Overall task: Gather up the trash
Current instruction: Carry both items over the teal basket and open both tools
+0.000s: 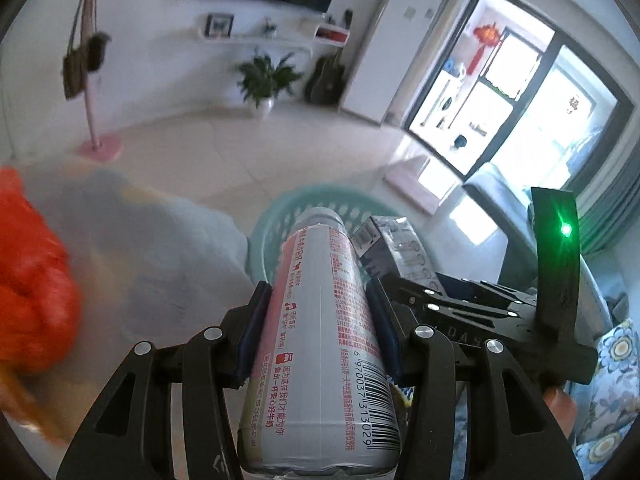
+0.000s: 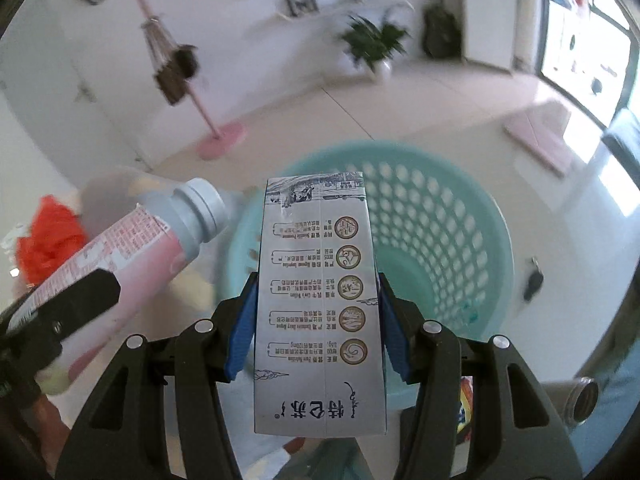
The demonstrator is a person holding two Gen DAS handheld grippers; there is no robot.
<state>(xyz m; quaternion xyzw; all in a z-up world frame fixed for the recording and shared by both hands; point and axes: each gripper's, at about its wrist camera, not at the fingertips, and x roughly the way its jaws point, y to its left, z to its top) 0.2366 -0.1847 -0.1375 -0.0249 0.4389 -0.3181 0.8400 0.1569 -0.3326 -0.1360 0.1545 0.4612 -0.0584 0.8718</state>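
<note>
teal basket (image 2: 460,216) beyond bottle (image 2: 132,248), carton (image 2: 320,300)

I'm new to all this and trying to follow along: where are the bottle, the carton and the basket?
bottle (image 1: 320,320): left wrist view, on its printed label.
carton (image 2: 320,300): right wrist view, on its printed side panel.
basket (image 2: 432,232): right wrist view, on its perforated inner wall.
</note>
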